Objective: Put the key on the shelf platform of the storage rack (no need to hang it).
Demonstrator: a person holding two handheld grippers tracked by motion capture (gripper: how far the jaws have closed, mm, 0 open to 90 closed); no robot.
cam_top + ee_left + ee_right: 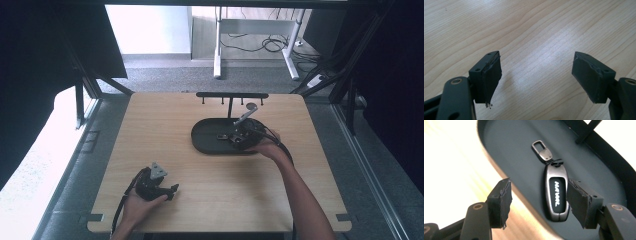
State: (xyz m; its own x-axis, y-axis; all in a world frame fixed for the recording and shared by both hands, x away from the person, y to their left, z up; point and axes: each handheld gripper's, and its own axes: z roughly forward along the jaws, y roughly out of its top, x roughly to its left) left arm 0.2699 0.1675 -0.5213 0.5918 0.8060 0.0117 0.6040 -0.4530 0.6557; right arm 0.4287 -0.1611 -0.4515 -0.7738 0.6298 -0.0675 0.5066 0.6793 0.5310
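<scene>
From the high view, a light wooden desk point(200, 185) sits in the middle. A dark oval tray point(202, 137) rests on the far half of the desk, a bit to the right. Behind the tray stands a thin black rack point(231, 95) with small hooks. The right gripper point(240, 137) is over the right part of the tray, and the right hand point(267, 146) holds it from the right side. A small key fob point(222, 136) lies in the tray, just left of that gripper. The left gripper point(172, 189) rests on the near left part of the desk, held by the left hand point(137, 205). It is well apart from the tray. A grey three-cornered plate point(158, 171) sits on top of it.

In the left gripper view, the two black jaws stand spread wide. Nothing is between them. Bare wood of the desk point(536, 37) lies under them. The left pad looks a bit frayed at its lower edge.

In the right gripper view, the jaws are spread apart and pinch nothing. The key fob point(556, 192) lies flat on the floor of the tray point(516, 150). It is dark grey with white letters on a black patch. A metal clip point(542, 151) joins its far end. The fob lies beyond the gap between the jaws, close to the right jaw, and that jaw covers a bit of its edge. The pads do not press on it. The left jaw is over the edge of the tray, with the bright wood of the desk point(456, 170) under it.
</scene>
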